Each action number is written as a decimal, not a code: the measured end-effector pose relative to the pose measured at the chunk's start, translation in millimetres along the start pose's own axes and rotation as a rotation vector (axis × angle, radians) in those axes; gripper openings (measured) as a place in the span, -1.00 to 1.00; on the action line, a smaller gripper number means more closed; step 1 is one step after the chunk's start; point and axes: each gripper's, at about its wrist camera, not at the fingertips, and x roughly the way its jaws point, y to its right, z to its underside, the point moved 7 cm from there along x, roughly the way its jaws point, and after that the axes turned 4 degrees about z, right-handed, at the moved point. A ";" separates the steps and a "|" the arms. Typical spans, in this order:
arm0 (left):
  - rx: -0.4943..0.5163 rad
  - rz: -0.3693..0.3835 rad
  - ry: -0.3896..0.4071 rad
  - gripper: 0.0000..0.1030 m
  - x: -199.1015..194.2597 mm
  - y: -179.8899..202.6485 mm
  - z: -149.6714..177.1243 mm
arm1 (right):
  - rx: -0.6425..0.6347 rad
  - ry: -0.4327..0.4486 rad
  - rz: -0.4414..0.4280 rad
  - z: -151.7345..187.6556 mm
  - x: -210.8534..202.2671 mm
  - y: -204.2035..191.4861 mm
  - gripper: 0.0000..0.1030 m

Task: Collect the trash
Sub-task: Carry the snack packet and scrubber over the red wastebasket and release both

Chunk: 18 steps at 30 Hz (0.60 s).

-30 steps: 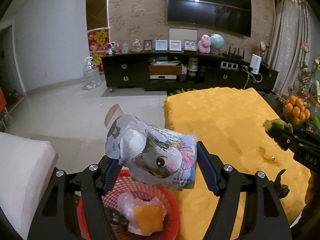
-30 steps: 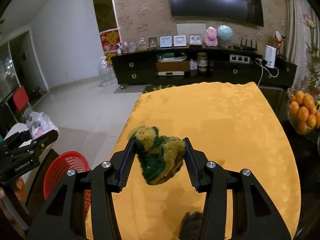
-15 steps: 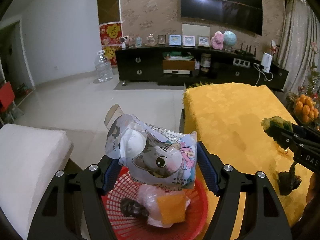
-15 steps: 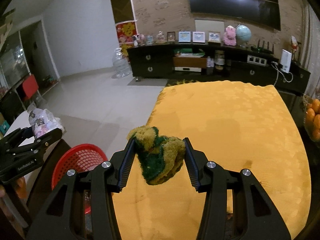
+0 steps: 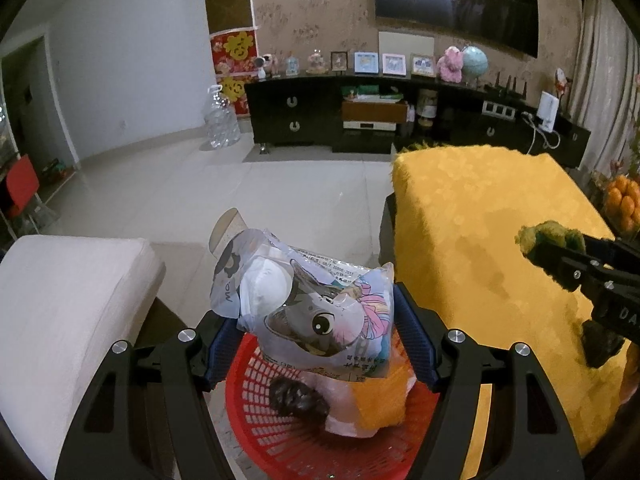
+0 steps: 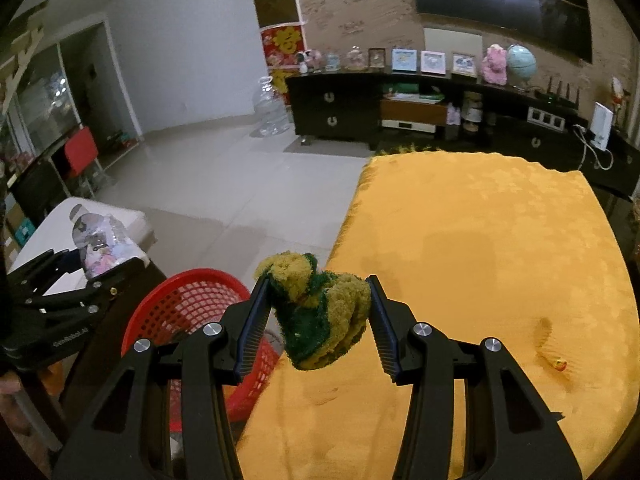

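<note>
Here, a crinkled plastic snack bag (image 5: 312, 304), printed with a cartoon cat and glossy in texture, is clamped between the jaws of the left gripper (image 5: 316, 340). Its long axis is tilted, running from the lower right up toward the upper left, where a torn flap stands up. The bag is held directly above a red plastic basket (image 5: 256, 396) of open lattice mesh, round in outline. Inside the basket a pale plastic wrapper with an orange block (image 5: 380, 404) and a dark lumpy scrap (image 5: 296, 398) are seen.

A crumpled scouring sponge (image 6: 320, 312), coarse and fibrous, yellow with a green layer, is gripped by the jaws of the right gripper (image 6: 316, 316). It is folded into a lump, with its longer side running roughly across the jaws and one yellow end poking up at the left. It is held over the edge of the counter (image 6: 480, 248), which is covered by a yellow patterned cloth, just beside the basket rim. A small orange scrap (image 6: 558, 365) lies on the cloth at the right.
</note>
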 end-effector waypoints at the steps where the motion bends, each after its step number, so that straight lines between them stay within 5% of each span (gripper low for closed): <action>1: -0.001 -0.003 -0.007 0.30 1.9 -2.4 2.9 | -0.005 -0.004 -0.005 0.7 1.4 -2.6 -0.09; 18: 0.043 -0.051 -0.144 0.31 37.7 -29.0 43.7 | -0.091 -0.127 -0.111 25.2 40.2 -54.8 -0.08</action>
